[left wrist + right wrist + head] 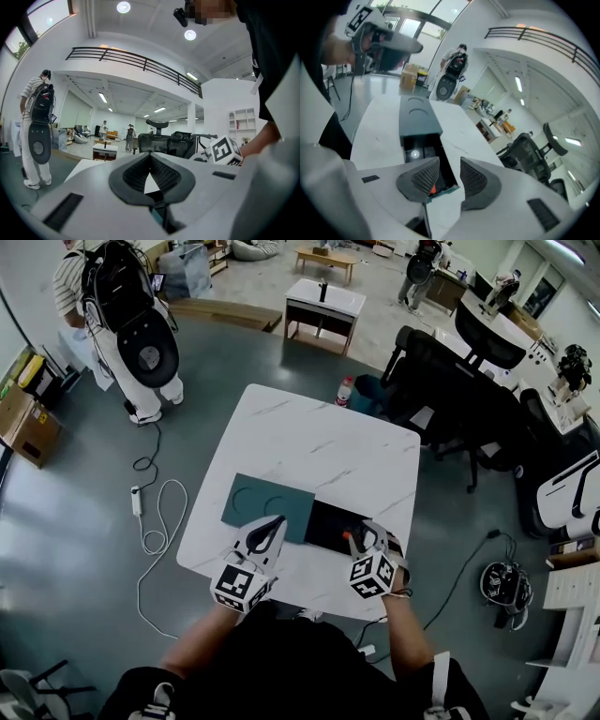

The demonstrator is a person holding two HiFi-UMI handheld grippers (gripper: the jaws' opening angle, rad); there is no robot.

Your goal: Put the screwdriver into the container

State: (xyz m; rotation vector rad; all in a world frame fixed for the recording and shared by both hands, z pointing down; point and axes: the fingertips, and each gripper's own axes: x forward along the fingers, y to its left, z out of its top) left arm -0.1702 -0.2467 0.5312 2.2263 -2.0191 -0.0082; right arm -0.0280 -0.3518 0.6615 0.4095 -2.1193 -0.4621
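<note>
Right gripper (pixel 449 171) is released: we see its jaws standing apart with no pad pressing on anything. It hangs right over the near end of the container (pixel 421 143), which fits a drop-off spot. We read this as the let-go point of the task, not a pick.

Screwdriver (pixel 432 189): only an orange bit shows, just below the left pad. It sits inside the container's near teal rim, and the rest is hidden by the jaw. In the head view the same orange spot (pixel 347 536) lies at the container's near edge, under the right gripper (pixel 361 538). We judge it is in.

Container (pixel 323 521) is open, with a black inside and a teal rim. A pale round spot shows deeper in; we cannot tell whether it is an item or a glare. Its teal lid (pixel 253 498) lies flat on the table (pixel 309 446), touching the container's left side, so the mouth is free.

Left gripper (pixel 267 526) is clenched, tips together with nothing between them (pixel 150 161). It is parked over the lid's near edge, probably just kept out of the way.
</note>
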